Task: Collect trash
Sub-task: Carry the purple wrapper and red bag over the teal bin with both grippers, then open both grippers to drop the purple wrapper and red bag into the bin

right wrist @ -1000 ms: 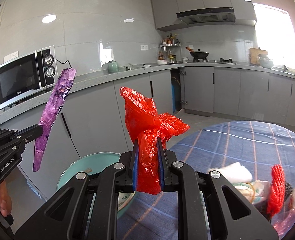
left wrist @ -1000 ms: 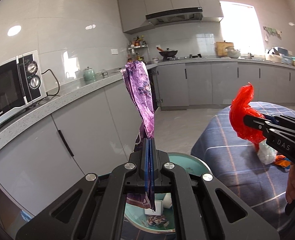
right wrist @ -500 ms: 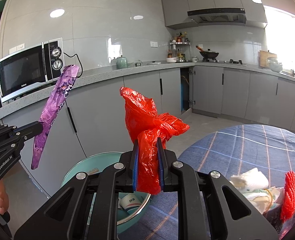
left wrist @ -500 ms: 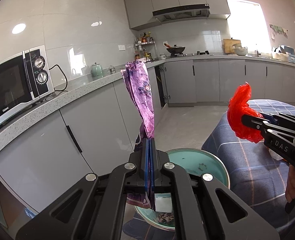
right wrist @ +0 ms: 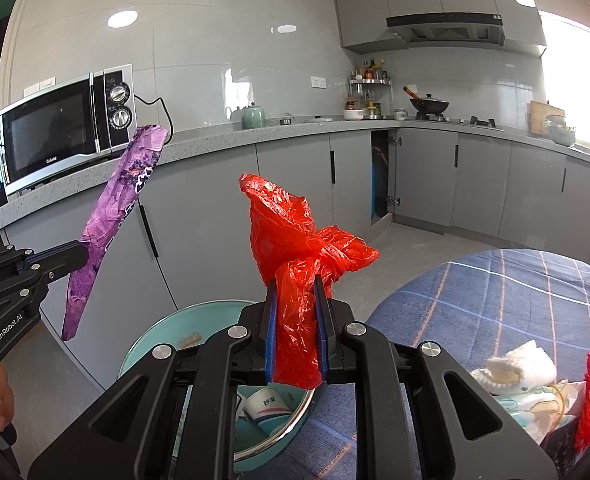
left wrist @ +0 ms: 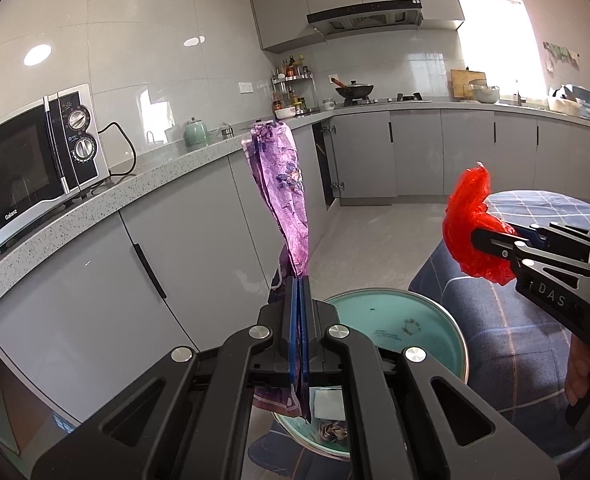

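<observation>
Left gripper (left wrist: 299, 292): tilted slightly down, jaws clenched on purple wrapper (left wrist: 285, 192), above teal bin (left wrist: 395, 320). Right gripper (right wrist: 297, 300): tilted slightly down, jaws grasping red bag (right wrist: 295, 240), beside bin.

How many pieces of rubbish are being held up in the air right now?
2. A purple wrapper is pinched in the left claw, and a knotted red plastic bag is gripped in the right claw.

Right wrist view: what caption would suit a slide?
Right tool grips a red plastic bag above a teal bin.
</observation>
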